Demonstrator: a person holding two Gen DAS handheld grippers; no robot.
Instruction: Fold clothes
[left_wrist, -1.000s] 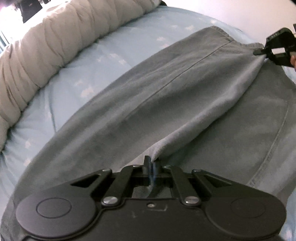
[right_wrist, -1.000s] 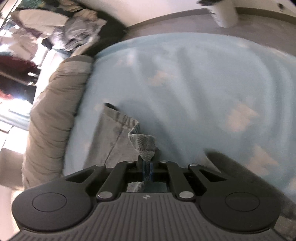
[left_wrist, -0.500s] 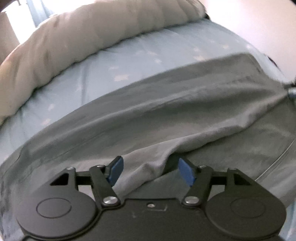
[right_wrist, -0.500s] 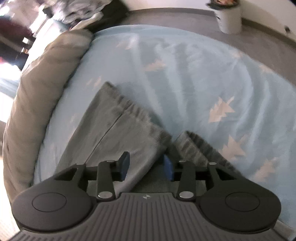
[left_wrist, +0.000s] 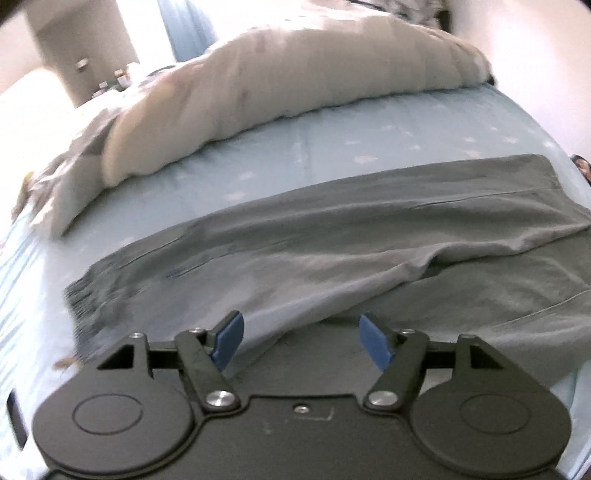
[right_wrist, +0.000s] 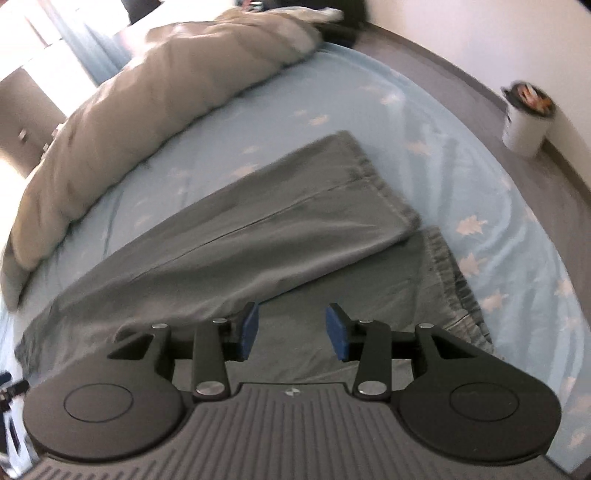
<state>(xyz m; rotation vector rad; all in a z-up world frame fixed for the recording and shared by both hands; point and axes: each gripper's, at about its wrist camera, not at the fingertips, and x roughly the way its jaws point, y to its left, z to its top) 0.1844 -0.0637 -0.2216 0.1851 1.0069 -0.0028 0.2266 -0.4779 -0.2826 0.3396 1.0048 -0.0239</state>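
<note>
Soft grey trousers (right_wrist: 258, 229), ribbed cuffs

A: We see grey trousers (right_wrist: 258, 236) with darker stitched seams; the bed sheet (right_wrist: 424, 122) under them is pale blue, dotted with small white shapes.

B: We agree; the duvet (left_wrist: 295, 88) is beige, the fingers (left_wrist: 229, 336) carry blue pads on black frames; the bin (right_wrist: 526, 125) is white.
</note>
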